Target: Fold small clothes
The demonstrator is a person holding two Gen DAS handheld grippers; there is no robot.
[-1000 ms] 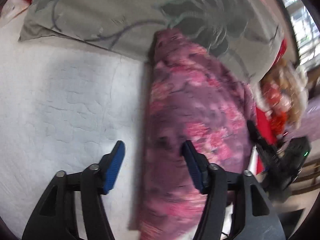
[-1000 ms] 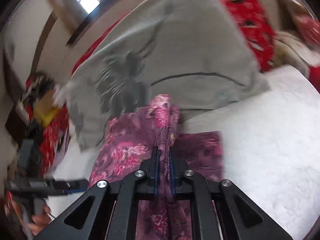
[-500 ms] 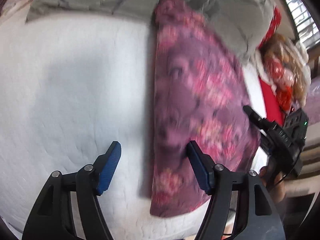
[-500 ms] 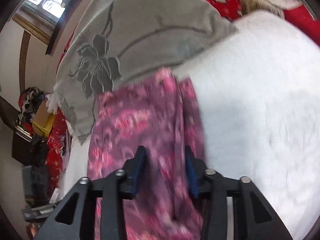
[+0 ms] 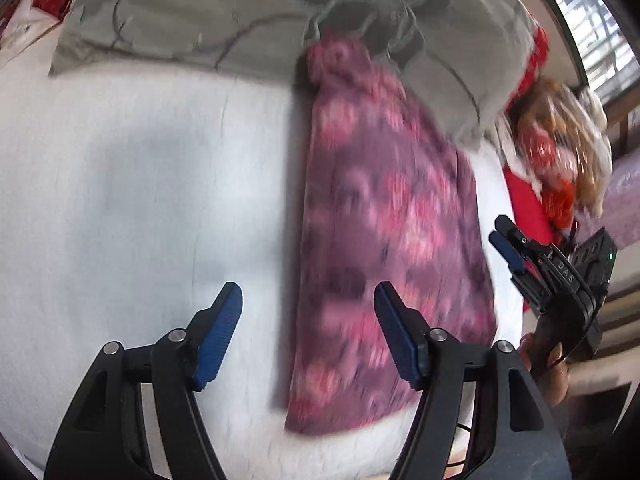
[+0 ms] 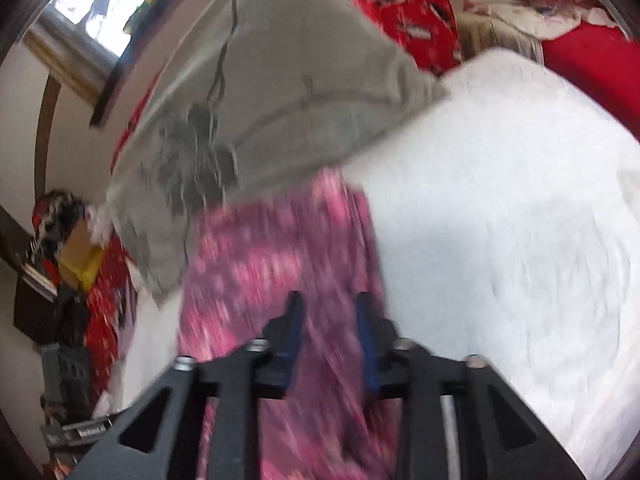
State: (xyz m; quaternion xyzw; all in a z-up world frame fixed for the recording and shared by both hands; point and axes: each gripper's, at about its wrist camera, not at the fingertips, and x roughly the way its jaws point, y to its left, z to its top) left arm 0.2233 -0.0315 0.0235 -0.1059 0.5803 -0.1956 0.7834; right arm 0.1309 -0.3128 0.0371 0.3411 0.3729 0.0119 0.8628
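With both jaws apart and empty, the left gripper [image 5: 308, 332] and right gripper [image 6: 328, 332] hover above the purple floral folded garment [image 5: 384, 240]. A careless regrasp could catch one layer only. That would undo the fold.

From my feed the only piece that matters is the purple floral garment [image 5: 384, 248], dusky purple with pink blossom prints all over. It's lying flat as one long narrow strip on the white quilted bedspread [image 5: 140, 200], looks folded lengthwise though motion blur makes the layers hard to call. Far end is bunched into a little knob tucked right against the grey flowered pillow [image 5: 240, 12]; near end is rounded and sits close to the bed's front edge.
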